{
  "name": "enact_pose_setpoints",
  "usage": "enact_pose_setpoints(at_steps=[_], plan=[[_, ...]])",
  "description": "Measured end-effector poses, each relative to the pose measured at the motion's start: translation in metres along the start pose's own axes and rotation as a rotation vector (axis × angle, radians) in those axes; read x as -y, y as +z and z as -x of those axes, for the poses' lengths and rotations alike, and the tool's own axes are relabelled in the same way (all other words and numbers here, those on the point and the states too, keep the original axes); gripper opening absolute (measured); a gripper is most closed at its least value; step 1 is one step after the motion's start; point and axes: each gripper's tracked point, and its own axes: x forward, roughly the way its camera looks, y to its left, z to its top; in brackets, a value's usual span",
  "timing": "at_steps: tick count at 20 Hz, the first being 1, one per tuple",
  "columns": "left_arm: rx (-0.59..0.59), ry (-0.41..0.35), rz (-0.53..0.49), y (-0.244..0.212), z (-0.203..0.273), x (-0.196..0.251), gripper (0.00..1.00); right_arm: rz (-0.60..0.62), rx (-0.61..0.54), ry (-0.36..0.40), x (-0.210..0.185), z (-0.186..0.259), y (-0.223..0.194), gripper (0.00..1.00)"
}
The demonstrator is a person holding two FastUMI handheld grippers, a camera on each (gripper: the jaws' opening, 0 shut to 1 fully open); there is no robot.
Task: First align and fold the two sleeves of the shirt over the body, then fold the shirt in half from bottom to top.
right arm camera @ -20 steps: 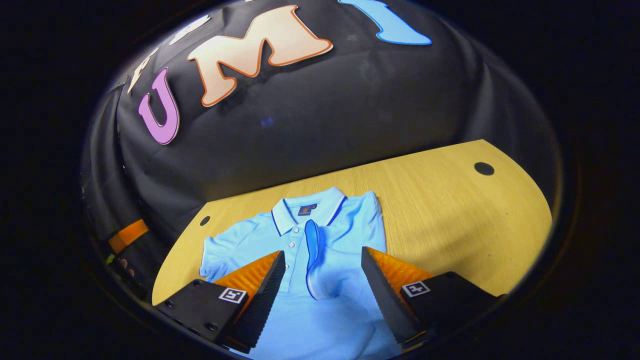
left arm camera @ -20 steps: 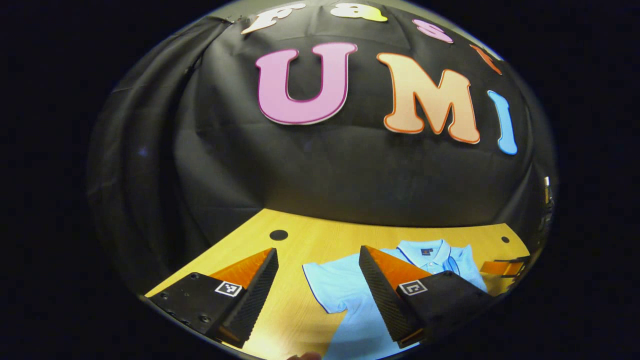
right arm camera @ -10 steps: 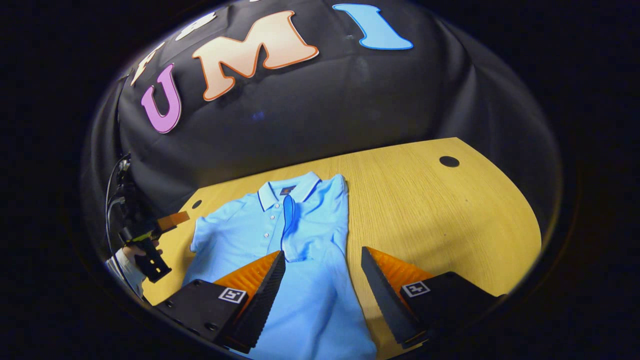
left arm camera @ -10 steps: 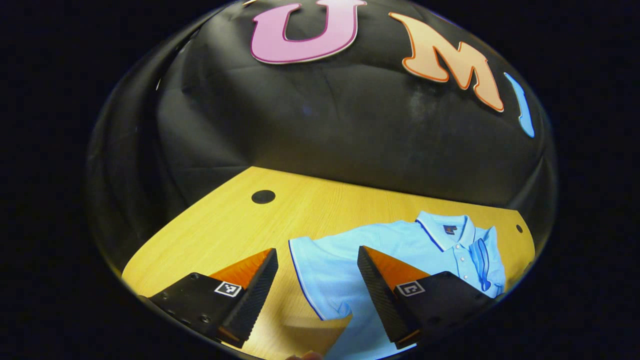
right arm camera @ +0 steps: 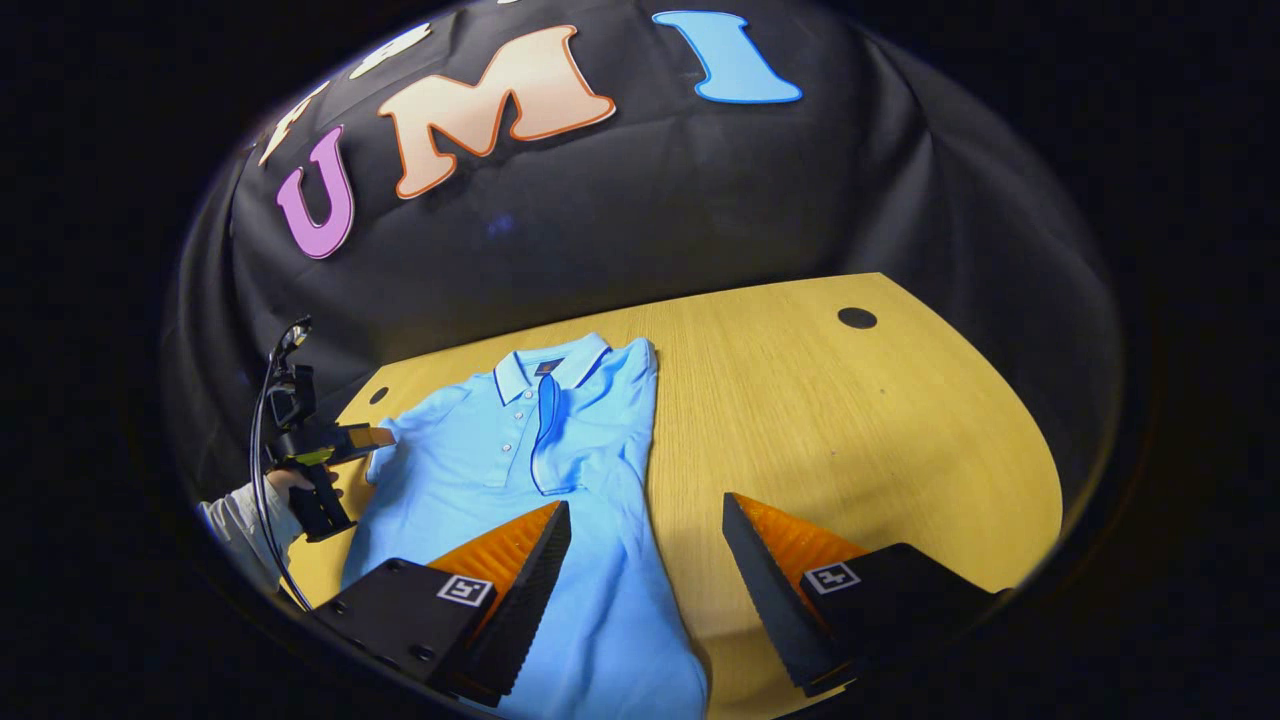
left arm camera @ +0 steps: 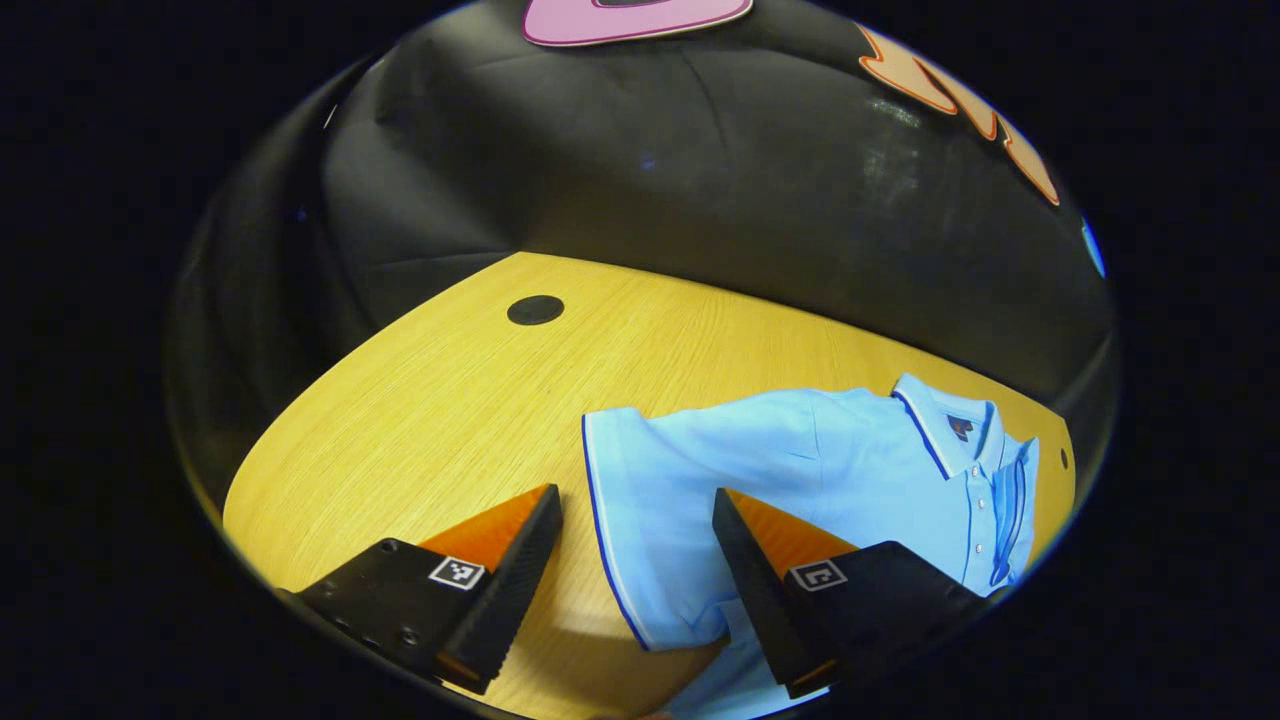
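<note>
A light blue polo shirt (right arm camera: pixel 500 480) lies face up on the wooden table (right arm camera: pixel 850 420), collar toward the wall. One sleeve (right arm camera: pixel 545 440) is folded over the chest. The other sleeve (left arm camera: pixel 650 470) lies spread out flat, and its dark-trimmed hem (left arm camera: pixel 597 520) runs between the fingers of my left gripper (left arm camera: pixel 635 495), which hovers open just above it. My right gripper (right arm camera: pixel 645 505) stands open over the shirt's right edge and bare table, holding nothing. In the right gripper view, the left gripper (right arm camera: pixel 375 437) shows at the shirt's far side, held by a hand (right arm camera: pixel 290 485).
Round black holes sit in the table near the wall (left arm camera: pixel 534 310) (right arm camera: pixel 857 318). Black cloth closes the booth behind the table. Bare wood stretches to the left of the spread sleeve (left arm camera: pixel 420 420) and to the right of the shirt.
My left gripper has tipped down and come closer to the spread sleeve, whose hem now lies between its fingers. My right gripper has drawn back and rightward off the folded sleeve.
</note>
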Motion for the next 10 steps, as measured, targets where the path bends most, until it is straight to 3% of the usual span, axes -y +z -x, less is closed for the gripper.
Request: enact_pose_setpoints(at_steps=[3, 5, 6, 10], plan=[[0.018, -0.073, 0.008, 0.003, -0.003, 0.022, 0.39, -0.016, 0.017, 0.001, 0.006, 0.009, 0.003, 0.91], [0.029, -0.052, 0.031, 0.005, -0.004, 0.025, 0.01, -0.026, 0.022, 0.003, 0.011, 0.015, 0.001, 0.91], [0.029, -0.045, 0.027, 0.006, -0.004, 0.025, 0.0, -0.028, 0.024, 0.002, 0.014, 0.018, -0.001, 0.97], [0.036, -0.069, 0.034, 0.014, 0.01, 0.044, 0.0, -0.042, 0.033, -0.002, 0.026, 0.032, -0.002, 0.97]])
